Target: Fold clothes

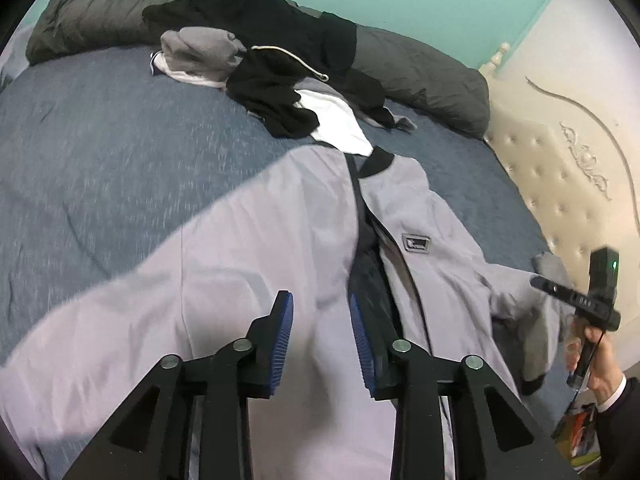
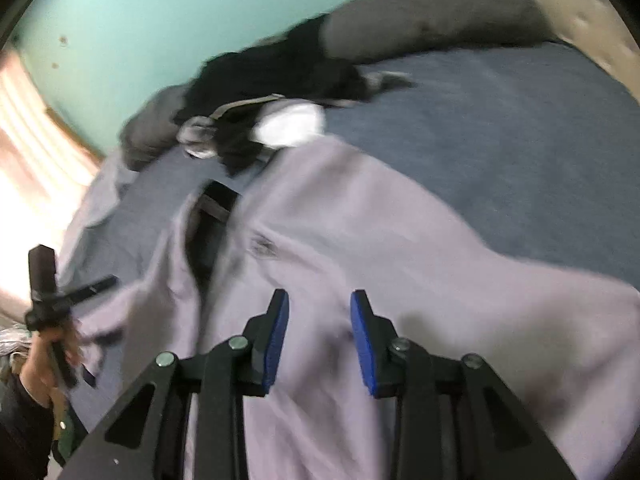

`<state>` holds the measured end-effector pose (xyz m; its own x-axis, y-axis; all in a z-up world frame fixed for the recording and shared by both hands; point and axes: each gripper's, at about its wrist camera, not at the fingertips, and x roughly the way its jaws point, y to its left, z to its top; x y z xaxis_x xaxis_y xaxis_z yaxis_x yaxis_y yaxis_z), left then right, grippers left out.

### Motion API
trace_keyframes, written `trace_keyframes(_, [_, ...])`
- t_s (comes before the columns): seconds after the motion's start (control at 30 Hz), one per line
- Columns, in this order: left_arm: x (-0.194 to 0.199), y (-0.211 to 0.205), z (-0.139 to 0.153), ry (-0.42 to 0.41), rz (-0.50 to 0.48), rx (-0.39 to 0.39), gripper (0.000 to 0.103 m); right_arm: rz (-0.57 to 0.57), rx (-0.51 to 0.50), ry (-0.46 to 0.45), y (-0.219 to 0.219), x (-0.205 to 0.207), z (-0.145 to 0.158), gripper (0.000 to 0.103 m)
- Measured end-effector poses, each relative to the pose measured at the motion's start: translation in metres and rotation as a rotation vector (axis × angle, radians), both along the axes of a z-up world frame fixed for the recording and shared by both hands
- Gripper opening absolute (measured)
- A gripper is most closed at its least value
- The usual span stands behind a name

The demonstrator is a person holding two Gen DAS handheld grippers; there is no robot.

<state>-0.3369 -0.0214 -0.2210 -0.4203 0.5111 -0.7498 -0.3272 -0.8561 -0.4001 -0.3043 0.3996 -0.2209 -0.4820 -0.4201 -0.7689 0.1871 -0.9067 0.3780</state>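
A pale grey zip jacket (image 1: 260, 240) with a black collar and a small chest badge (image 1: 416, 243) lies spread, front up, on the blue bedspread (image 1: 100, 152). My left gripper (image 1: 320, 300) hovers over its lower front beside the open zip, jaws open and nothing between the blue pads. In the blurred right wrist view the same jacket (image 2: 360, 220) fills the middle. My right gripper (image 2: 320, 296) stands open above the cloth, also with nothing between its pads. A hand (image 1: 600, 364) holds the right gripper's handle over the jacket's right sleeve.
A pile of clothes lies past the collar: a black hoodie (image 1: 272, 32) with a pale drawstring, a grey garment (image 1: 200, 52) and a white one (image 1: 340, 120). Grey pillows (image 1: 420, 72) line the teal wall. A cream tufted headboard (image 1: 560, 168) stands on the right.
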Motion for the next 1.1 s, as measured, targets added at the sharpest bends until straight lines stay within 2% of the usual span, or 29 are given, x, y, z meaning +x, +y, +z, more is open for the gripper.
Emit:
trace_keyframes(0.23, [0.045, 0.003, 0.012, 0.010, 0.004, -0.025, 0.035, -0.160, 0.078, -0.066, 0.098, 0.062, 0.000, 0.033])
trace_keyframes(0.37, [0.066, 0.008, 0.019, 0.020, -0.002, -0.051, 0.035, -0.250, 0.080, -0.108, 0.144, 0.098, -0.010, 0.033])
trace_keyframes(0.47, [0.081, 0.010, 0.023, 0.026, -0.009, -0.067, 0.035, -0.281, 0.065, -0.131, 0.162, 0.114, -0.018, 0.035])
trace_keyframes(0.53, [0.089, 0.010, 0.024, 0.024, -0.010, -0.071, 0.035, -0.291, 0.046, -0.148, 0.170, 0.122, -0.025, 0.049])
trace_keyframes(0.63, [0.101, 0.010, 0.025, 0.019, -0.013, -0.083, 0.035, -0.290, -0.038, -0.168, 0.179, 0.131, -0.037, 0.050])
trace_keyframes(0.7, [0.108, 0.011, 0.026, 0.018, -0.015, -0.095, 0.035, -0.276, -0.052, -0.172, 0.179, 0.132, -0.044, 0.050])
trace_keyframes(0.77, [0.113, 0.012, 0.027, 0.025, -0.014, -0.107, 0.035, -0.247, -0.039, -0.171, 0.176, 0.132, -0.050, 0.046])
trace_keyframes(0.83, [0.116, 0.012, 0.030, 0.029, -0.010, -0.112, 0.035, -0.231, -0.029, -0.164, 0.173, 0.133, -0.053, 0.024])
trace_keyframes(0.87, [0.117, 0.013, 0.031, 0.027, -0.009, -0.111, 0.035, -0.226, -0.026, -0.159, 0.172, 0.134, -0.054, 0.021])
trace_keyframes(0.93, [0.119, 0.015, 0.033, 0.030, -0.012, -0.117, 0.035, -0.216, -0.022, -0.147, 0.171, 0.134, -0.051, 0.007])
trace_keyframes(1.1, [0.122, 0.018, 0.038, 0.039, -0.012, -0.120, 0.035, -0.172, 0.044, -0.088, 0.180, 0.131, -0.019, 0.004])
